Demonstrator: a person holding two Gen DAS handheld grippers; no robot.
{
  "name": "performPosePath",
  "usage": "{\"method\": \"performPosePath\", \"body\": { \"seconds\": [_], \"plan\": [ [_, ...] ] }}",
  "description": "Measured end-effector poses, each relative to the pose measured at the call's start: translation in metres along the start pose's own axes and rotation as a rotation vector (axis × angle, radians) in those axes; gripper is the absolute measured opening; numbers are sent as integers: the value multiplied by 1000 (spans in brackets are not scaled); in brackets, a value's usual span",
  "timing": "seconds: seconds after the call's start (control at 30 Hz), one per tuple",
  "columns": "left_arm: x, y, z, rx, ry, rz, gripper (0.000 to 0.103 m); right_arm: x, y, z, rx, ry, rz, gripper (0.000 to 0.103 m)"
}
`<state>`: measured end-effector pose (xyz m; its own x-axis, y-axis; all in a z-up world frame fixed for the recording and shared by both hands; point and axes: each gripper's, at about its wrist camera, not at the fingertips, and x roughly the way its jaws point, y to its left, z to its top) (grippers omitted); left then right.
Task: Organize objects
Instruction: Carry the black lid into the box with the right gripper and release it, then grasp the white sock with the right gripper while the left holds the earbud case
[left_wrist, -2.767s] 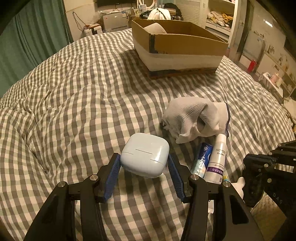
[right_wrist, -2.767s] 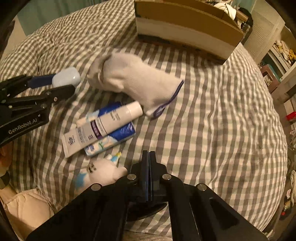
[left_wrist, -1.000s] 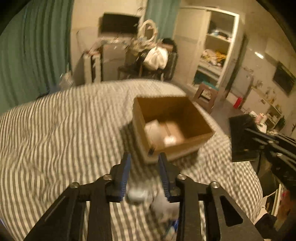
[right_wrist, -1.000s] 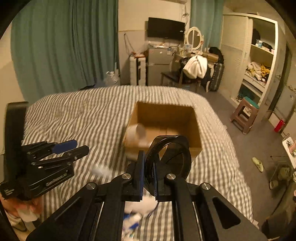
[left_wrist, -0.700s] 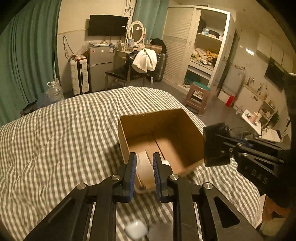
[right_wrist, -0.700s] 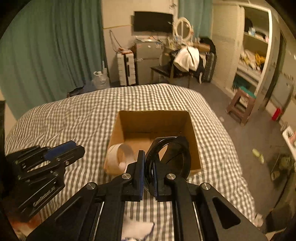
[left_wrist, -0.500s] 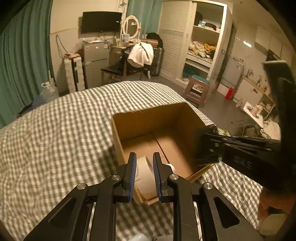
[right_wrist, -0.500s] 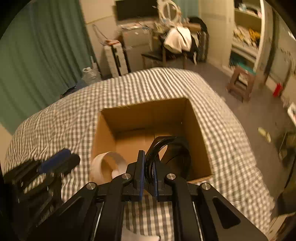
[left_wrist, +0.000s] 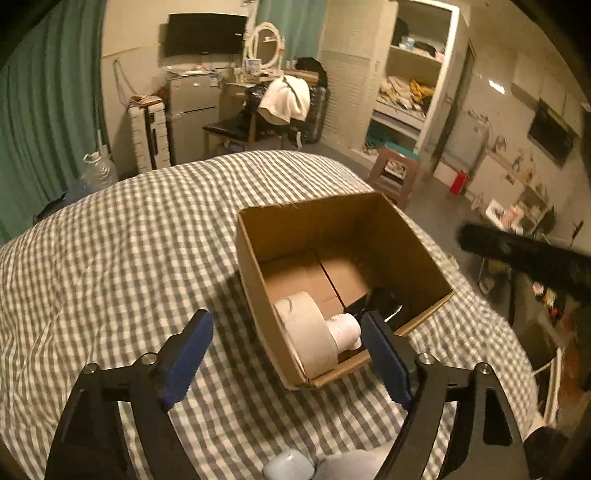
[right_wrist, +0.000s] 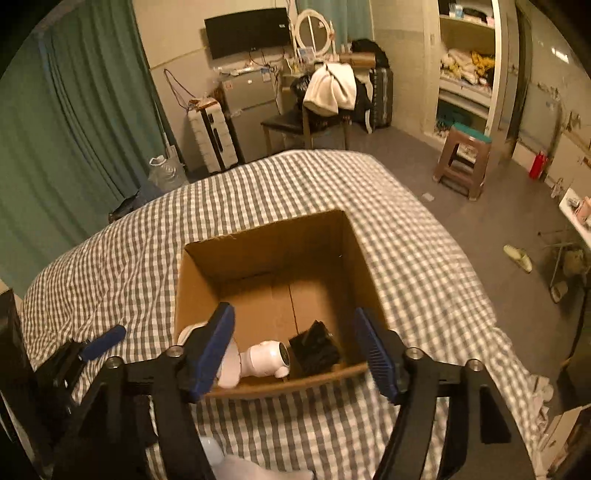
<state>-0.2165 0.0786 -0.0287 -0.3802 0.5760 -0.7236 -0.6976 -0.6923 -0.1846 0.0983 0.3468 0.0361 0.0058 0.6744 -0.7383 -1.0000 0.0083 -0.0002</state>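
- Both jaws stand wide apart and empty: left gripper (left_wrist: 286, 349), right gripper (right_wrist: 295, 347).
- We see the earbud case (left_wrist: 288, 468) on the bed (left_wrist: 129, 258), short of the box (left_wrist: 424, 254).
- It looks light, rigid and probably slippery; we grip its flat sides.

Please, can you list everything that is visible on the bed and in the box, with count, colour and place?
cardboard box: 1, brown, open, on the bed
tape roll: 1, beige, in the box, near-left corner
small round device: 1, white, in the box beside the tape roll
black object: 1, in the box, near wall; its kind is unclear
blanket: 1, grey-white check, covers the bed
small case: 1, pale blue, on the blanket, bottom edge of the left view
left gripper: open, empty
right gripper: open, empty
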Motion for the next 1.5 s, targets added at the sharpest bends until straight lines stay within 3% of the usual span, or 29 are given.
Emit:
{"method": "performPosePath", "body": {
  "seconds": [0.13,0.27,0.4,0.57,0.63,0.73,0.9,1.1,1.17,1.33,1.5],
  "plan": [
    [-31,5,-10,-5,-25,41,95,-45,8,-17,-79,-27,-18,80],
    [-63,5,-34,38,-46,143,96,-89,16,-57,-164,-57,-5,87],
    [-85,10,-66,68,-70,262,96,-106,32,-101,-250,-56,21,87],
    [-93,28,-103,23,-17,315,96,-87,59,-154,-354,-4,97,87],
    [-89,36,-114,-33,13,305,96,-77,63,-169,-362,15,151,87],
    [-82,41,-131,-77,-2,314,96,-49,66,-187,-367,43,184,87],
    [-58,33,-155,-70,-4,327,96,9,67,-213,-409,140,121,87],
    [-31,36,-172,-87,46,320,96,46,61,-233,-442,193,128,87],
    [-25,38,-173,-104,54,306,96,53,62,-240,-459,198,112,84],
    [-8,26,-172,-78,72,258,96,43,54,-236,-456,152,123,52],
    [9,0,-172,-32,75,180,96,6,30,-214,-411,43,95,49]
  ]
}}
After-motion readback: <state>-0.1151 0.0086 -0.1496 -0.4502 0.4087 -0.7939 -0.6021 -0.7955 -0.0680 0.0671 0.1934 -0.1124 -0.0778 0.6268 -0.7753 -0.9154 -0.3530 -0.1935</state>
